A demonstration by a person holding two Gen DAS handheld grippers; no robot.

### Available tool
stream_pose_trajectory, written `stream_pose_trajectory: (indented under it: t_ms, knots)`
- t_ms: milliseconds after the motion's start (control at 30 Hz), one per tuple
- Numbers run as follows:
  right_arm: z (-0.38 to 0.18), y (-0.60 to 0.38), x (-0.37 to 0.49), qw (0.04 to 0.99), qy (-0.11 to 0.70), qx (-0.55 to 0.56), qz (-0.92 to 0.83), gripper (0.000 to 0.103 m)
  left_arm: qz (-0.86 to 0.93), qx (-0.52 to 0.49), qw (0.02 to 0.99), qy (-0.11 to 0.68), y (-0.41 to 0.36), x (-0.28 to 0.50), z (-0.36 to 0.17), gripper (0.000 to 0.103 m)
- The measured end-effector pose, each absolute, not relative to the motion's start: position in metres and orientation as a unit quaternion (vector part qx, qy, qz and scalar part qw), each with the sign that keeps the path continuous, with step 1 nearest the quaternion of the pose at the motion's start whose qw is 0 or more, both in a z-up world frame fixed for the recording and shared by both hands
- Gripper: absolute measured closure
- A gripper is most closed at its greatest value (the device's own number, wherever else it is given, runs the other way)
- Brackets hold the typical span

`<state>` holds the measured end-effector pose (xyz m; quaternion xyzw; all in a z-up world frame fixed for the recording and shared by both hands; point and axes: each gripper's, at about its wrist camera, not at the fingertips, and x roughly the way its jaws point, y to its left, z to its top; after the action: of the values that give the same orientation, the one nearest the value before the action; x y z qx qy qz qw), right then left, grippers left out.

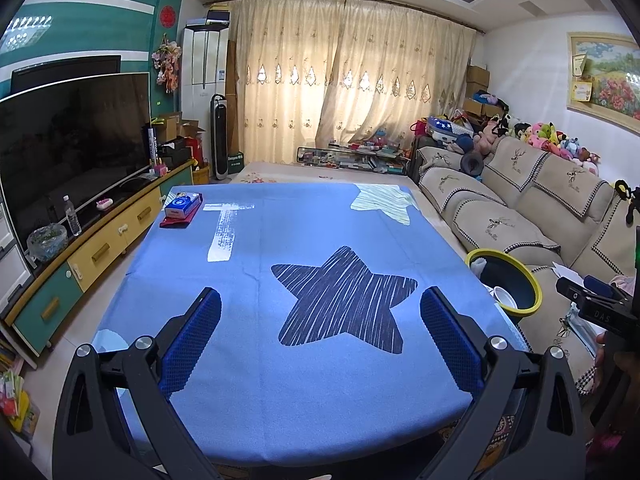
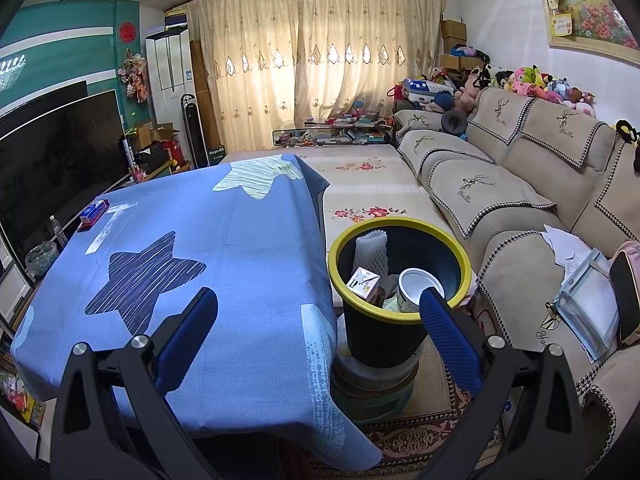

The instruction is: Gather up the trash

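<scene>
Both hand-held grippers hang with their blue fingers spread wide and nothing between them: the left hand-held gripper (image 1: pixel 320 336) above the bench (image 1: pixel 248 412) with its blue star cloth, the right hand-held gripper (image 2: pixel 320 336) near the bench's corner beside the trash bin (image 2: pixel 400 312). The dark bin with a yellow rim stands on a stool between the bench and the sofa (image 2: pixel 520 184), and in it lie a white foam net (image 2: pixel 370 252), a small carton (image 2: pixel 363 283) and a white cup (image 2: pixel 418 285). On the far left of the bench rests a blue tissue pack (image 1: pixel 182 205); its print is too small to read, and on the other gripper's body at the right edge I can read only "DAS".
</scene>
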<state>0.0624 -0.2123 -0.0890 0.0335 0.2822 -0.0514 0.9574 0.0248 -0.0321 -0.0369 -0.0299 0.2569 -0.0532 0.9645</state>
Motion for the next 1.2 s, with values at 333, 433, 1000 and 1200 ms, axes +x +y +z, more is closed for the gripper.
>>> stream_pose_trajectory:
  t_ms: [333,433,1000,1200]
  knots:
    - [-0.0919,-0.2127,0.0628,0.957,0.283,0.035,-0.052,0.007,-0.055,-0.030,0.964,0.258,-0.0320,0.0261,-0.0405,0.005]
    - [-0.0920,-0.2128,0.0628,0.957,0.283,0.035,-0.052,0.007,-0.054,-0.030,0.964,0.258,-0.0322,0.0261,-0.0405,0.005]
    - [-0.0939,-0.2126,0.0633,0.956,0.285,0.037,-0.052,0.007,-0.056,-0.030,0.963,0.260,-0.0322,0.0252,-0.0431,0.005]
    - [-0.0942,-0.2126,0.0634,0.956,0.286,0.037,-0.052,0.007,-0.057,-0.029,0.963,0.260,-0.0320,0.0256,-0.0444,0.005]
